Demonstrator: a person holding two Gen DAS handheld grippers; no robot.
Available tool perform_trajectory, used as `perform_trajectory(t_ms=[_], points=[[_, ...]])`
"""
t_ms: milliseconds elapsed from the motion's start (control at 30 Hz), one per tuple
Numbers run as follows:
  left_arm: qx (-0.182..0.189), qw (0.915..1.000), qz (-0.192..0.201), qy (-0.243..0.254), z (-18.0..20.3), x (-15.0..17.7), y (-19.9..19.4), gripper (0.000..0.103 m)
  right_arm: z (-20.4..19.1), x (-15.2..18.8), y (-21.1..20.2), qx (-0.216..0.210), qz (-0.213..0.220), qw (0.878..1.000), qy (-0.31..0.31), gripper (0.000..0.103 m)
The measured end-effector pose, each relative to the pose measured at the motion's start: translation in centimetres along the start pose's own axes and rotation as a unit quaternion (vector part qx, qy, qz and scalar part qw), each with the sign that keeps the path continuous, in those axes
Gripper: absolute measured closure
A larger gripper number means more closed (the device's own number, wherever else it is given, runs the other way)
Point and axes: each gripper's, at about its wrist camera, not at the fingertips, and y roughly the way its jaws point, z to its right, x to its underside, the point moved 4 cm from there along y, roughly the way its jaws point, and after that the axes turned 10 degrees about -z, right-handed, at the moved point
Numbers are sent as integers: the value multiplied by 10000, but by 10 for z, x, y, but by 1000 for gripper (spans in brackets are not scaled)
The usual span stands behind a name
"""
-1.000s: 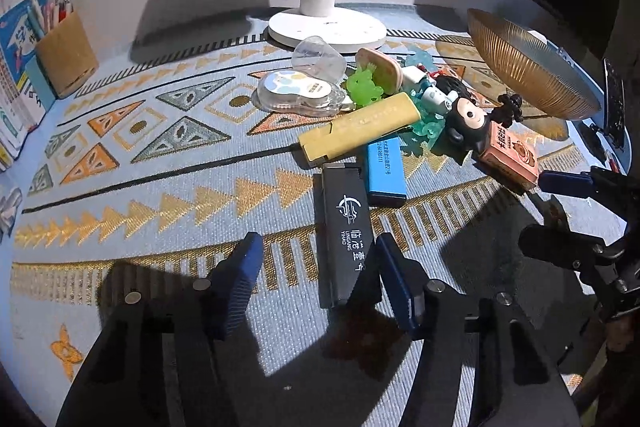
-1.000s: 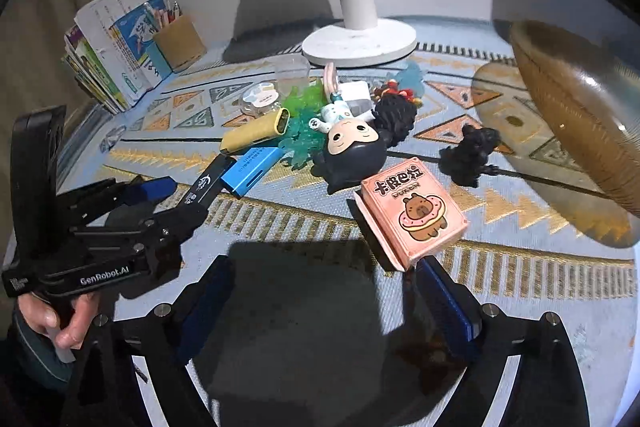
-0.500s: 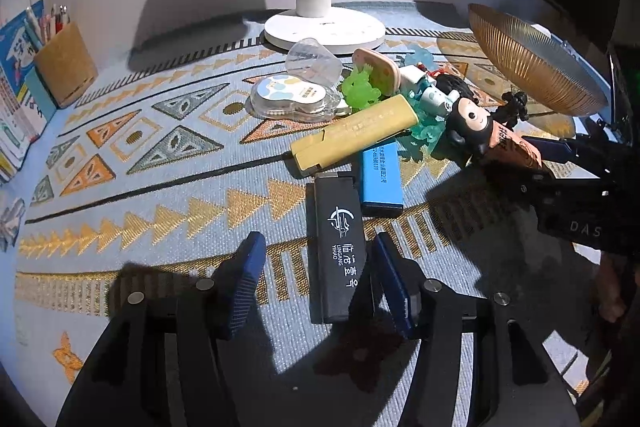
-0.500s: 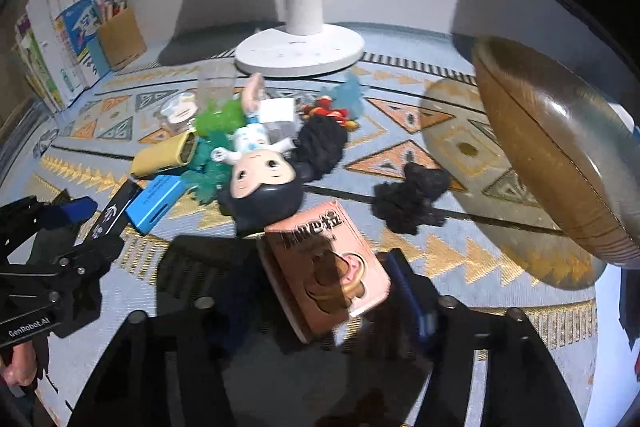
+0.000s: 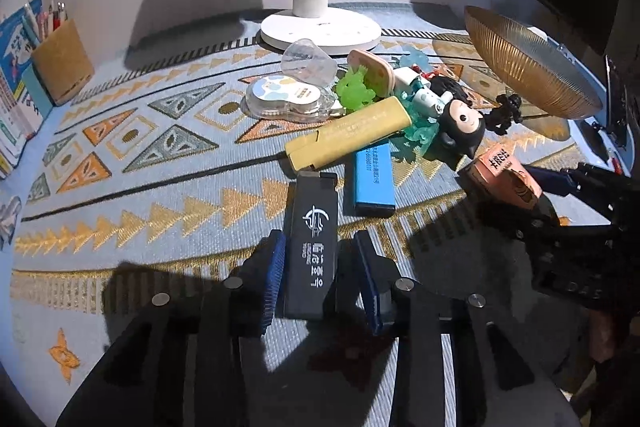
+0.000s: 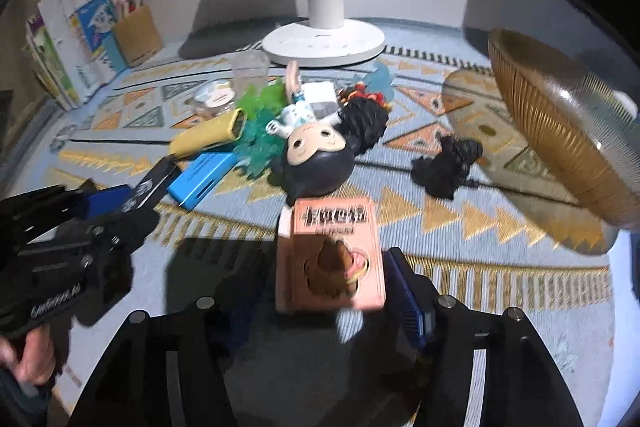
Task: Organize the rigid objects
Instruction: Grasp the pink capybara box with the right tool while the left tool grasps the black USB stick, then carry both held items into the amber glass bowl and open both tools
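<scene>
Left wrist view: a patterned blue-and-gold mat [image 5: 120,187] under a white lamp base [image 5: 320,31]. The left gripper [image 5: 318,277] has just been closing around the black lighter [image 5: 310,247] (white lettering); whether both pads press it is unclear.

Right wrist view: the right gripper [image 6: 320,291] clamps the pink box [image 6: 332,255] (brown cartoon animal), beside an amber bowl [image 6: 560,131].

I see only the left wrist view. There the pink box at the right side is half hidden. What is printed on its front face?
Observer: The right wrist view shows the pink box face on, with dark letters at the top and a brown cartoon animal below them.
Operator: Does the right hand-held gripper hold it already?
Observer: It seems so. The jaws of the right hand-held gripper have just been closing with the box between them. One blue pad lies against the box's right edge, and the other pad is lost in shadow.
</scene>
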Motion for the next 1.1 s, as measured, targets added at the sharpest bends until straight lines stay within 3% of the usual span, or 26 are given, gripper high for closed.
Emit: perform_trajectory(t_ms=[67, 100, 400, 633, 833, 967, 1100], points=[[-56, 10000, 25, 50, 2, 1, -1, 82, -4, -1, -1, 111, 73, 9999, -10, 58], [-26, 10000, 20, 38, 3, 3, -2, 82, -7, -1, -2, 66, 81, 9999, -17, 63], [337, 9979, 544, -104, 2, 9, -47, 82, -8, 9, -41, -563, 434, 9970, 313, 63], [615, 9899, 1223, 363, 40, -33, -104, 82, 30, 0, -110, -97, 1119, 9913, 692, 63], [1122, 9754, 1647, 939, 106, -99, -132, 82, 114, -8, -170, 634, 1662, 9719, 1541, 63], [1485, 9707, 1444, 1216, 158, -138, -109, 82, 173, -11, -164, 793, 1397, 9640, 2118, 63], [1649, 9710, 910, 1474, 204, -158, -55, 82, 196, -16, -126, 775, 737, 9720, 2092, 63]])
